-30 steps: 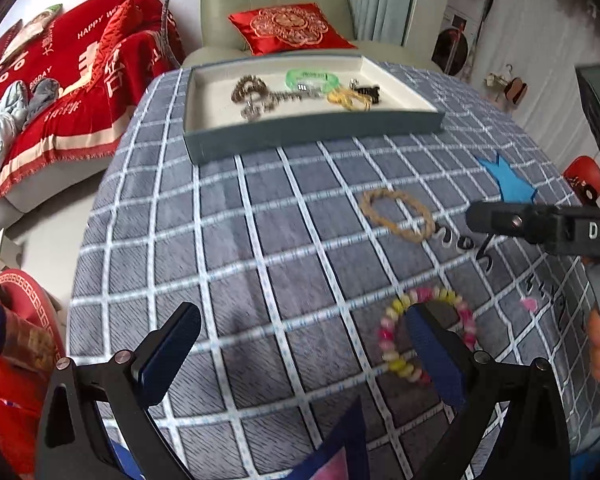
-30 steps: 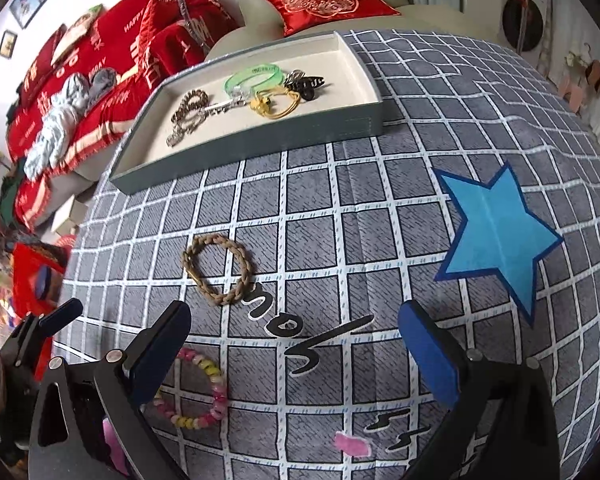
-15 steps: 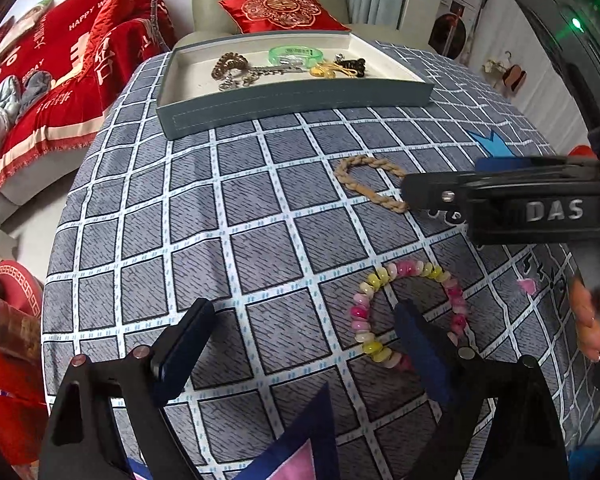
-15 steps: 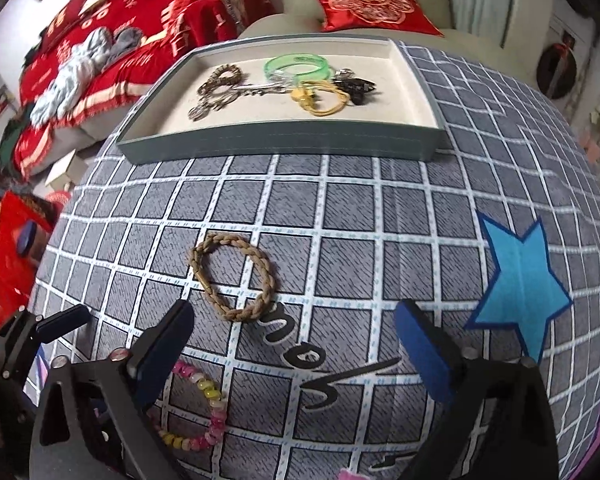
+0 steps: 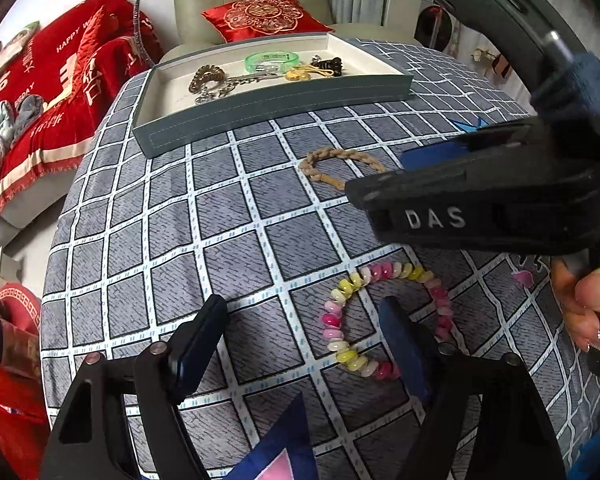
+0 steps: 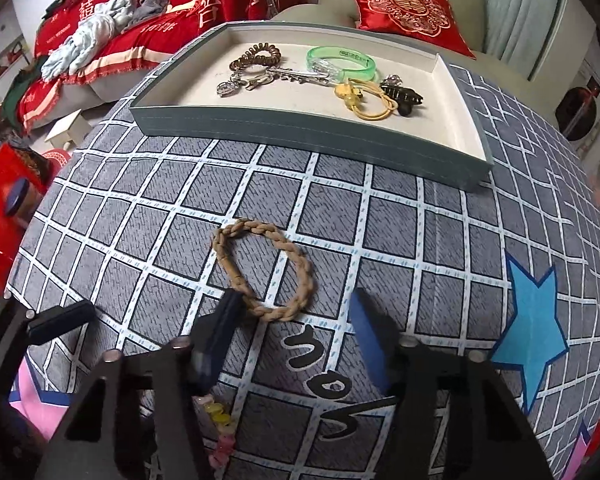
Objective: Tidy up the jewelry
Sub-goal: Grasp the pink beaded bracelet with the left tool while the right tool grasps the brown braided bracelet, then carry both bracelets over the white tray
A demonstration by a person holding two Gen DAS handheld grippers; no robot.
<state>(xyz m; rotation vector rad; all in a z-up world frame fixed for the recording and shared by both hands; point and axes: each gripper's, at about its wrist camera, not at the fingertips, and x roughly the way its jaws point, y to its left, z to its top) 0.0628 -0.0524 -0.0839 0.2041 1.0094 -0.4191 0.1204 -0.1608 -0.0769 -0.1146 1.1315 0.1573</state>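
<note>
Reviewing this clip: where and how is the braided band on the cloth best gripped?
Probably the near arc of the braided band, pinched across the cord from above. It lies flat as an open loop, so one finger can drop inside and one outside. The right hand-held gripper, jaws closing, already straddles that arc.

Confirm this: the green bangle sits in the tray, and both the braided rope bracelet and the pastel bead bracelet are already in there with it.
Not quite. The green bangle is in the tray, but the braided rope bracelet and the pastel bead bracelet lie on the checked cloth; both wrist views show this.
</note>
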